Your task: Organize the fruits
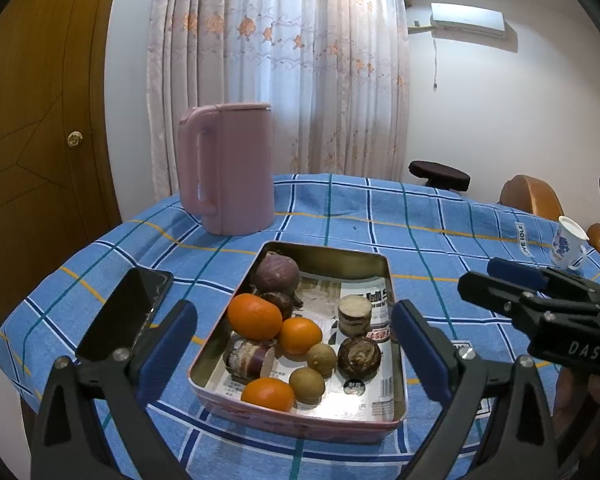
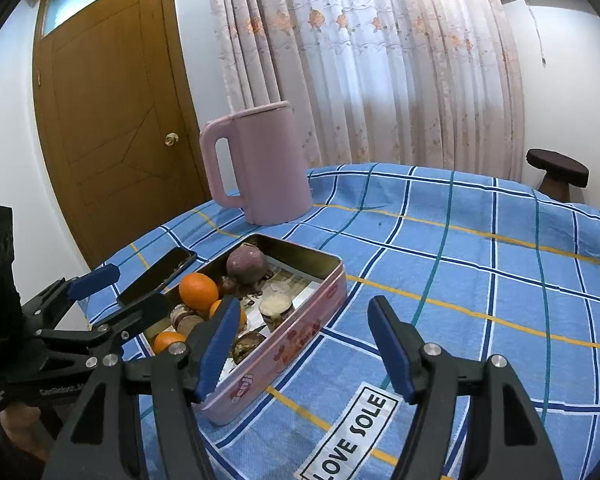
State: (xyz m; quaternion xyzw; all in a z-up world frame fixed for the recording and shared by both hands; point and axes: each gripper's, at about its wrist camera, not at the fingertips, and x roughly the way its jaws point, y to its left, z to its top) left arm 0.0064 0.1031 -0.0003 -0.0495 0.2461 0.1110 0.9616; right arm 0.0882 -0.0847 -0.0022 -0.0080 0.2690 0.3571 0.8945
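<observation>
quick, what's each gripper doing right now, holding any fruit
Left gripper: open, empty, above the pink rectangular metal tin of fruit.
Right gripper: open, empty, beside that tin.

fruit [image 1: 254,316] in tin [image 1: 396,384], jug [image 1: 236,168] behind

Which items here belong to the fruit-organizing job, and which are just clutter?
Job items:
- rectangular pink metal tin
- three oranges in it
- two small round brown fruits
- purple-brown root pieces

Lying about:
- tall pink plastic jug
- black phone
- white cup with blue print
- blue checked tablecloth
</observation>
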